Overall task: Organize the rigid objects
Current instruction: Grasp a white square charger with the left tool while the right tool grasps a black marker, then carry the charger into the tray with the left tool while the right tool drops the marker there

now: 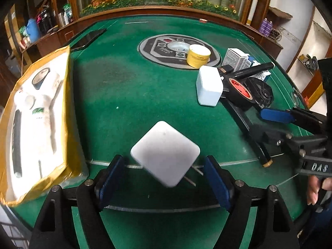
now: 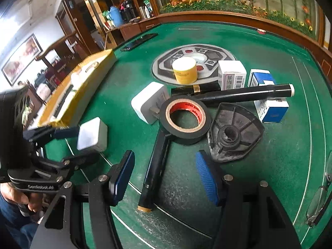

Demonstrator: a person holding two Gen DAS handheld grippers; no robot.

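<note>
White plastic, the charger plug [image 1: 166, 155] sits loose between the left gripper [image 1: 164, 178]'s wide-open pads, seemingly bound for the foam tray [image 1: 37, 112], while the right gripper [image 2: 164, 176] gapes half-open, empty, above the black pen [image 2: 154, 170].

The right gripper [image 1: 276, 118] carries raised letters "DAS" on its black body, seen from the left wrist. Red lettering inside the tape roll [image 2: 186, 120] ahead of it, and the barcode box [image 2: 232, 75] beyond, are illegible.
</note>
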